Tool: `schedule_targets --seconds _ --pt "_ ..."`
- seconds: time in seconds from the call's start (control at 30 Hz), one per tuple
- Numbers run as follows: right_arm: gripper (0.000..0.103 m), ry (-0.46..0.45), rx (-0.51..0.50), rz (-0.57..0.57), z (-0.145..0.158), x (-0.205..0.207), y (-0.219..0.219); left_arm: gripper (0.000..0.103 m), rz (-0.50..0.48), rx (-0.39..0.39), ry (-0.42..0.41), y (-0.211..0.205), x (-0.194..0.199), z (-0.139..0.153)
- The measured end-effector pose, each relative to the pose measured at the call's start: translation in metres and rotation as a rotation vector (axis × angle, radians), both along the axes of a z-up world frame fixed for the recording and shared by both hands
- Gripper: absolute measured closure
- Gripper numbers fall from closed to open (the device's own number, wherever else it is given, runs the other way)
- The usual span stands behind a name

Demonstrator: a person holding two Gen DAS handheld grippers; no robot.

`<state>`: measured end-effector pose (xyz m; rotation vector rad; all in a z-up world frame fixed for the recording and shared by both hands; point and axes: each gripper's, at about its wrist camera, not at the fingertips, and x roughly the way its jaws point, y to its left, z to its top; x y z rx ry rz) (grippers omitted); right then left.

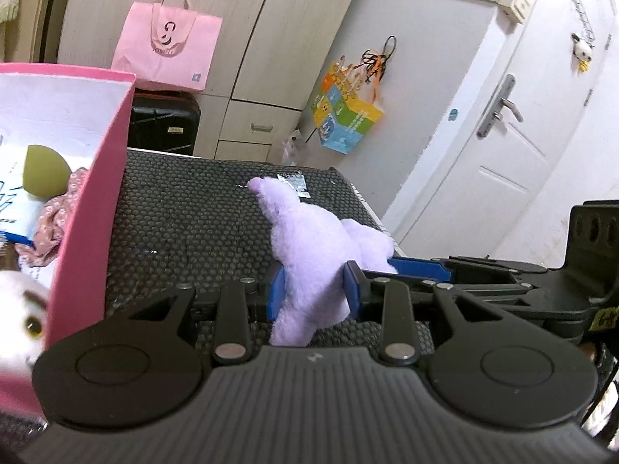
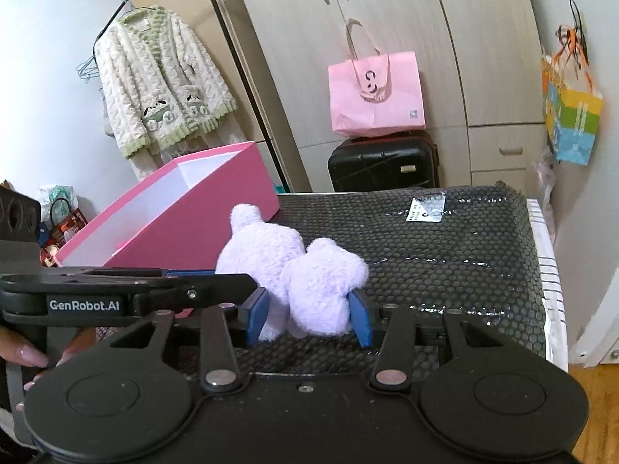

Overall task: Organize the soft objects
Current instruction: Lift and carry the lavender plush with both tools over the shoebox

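Observation:
A purple plush toy (image 1: 313,247) lies on the black bubble-wrap surface (image 1: 185,224). My left gripper (image 1: 314,290) is shut on its near part, blue pads pressing both sides. My right gripper (image 2: 309,313) is shut on another part of the same plush toy (image 2: 294,266); its arm reaches in from the right in the left wrist view (image 1: 483,270). An open pink box (image 1: 89,201) stands to the left, holding a green sponge (image 1: 42,170), floral cloth (image 1: 58,216) and a white plush with an eye (image 1: 23,317). The box also shows in the right wrist view (image 2: 185,216).
A pink tote bag (image 2: 375,92) sits on a black suitcase (image 2: 383,162) by the wardrobe. A colourful bag (image 1: 348,120) hangs on the wall near a white door (image 1: 522,116). A fluffy cardigan (image 2: 162,77) hangs at left. The surface's right edge (image 2: 545,270) drops off.

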<state>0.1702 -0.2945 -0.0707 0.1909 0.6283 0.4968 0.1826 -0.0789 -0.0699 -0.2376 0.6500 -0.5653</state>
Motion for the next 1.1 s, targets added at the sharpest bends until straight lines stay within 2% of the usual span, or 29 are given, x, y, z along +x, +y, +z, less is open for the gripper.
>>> schedule_targets --seconds 0.27,0.43,0.53,0.8,1.1 --pt "0.049 -0.022 -0.005 0.033 0.021 -0.045 0.015 0.073 -0.063 0.006 -0.02 0.026 -0.045 0.018" --pt "0.048 0.008 -0.001 0.087 0.027 -0.073 0.029 0.073 -0.109 0.003 0.022 0.051 -0.07 0.022" --pt "0.048 0.036 -0.002 0.101 0.029 -0.09 0.044 0.073 -0.11 0.03 0.008 0.067 -0.09 0.026" --pt "0.046 0.001 -0.024 0.212 0.044 -0.128 0.091 0.072 -0.096 0.055 0.033 0.122 -0.132 0.038" --pt "0.045 -0.035 0.012 0.288 0.071 -0.121 0.139 0.072 -0.031 0.136 -0.084 0.163 -0.15 0.071"
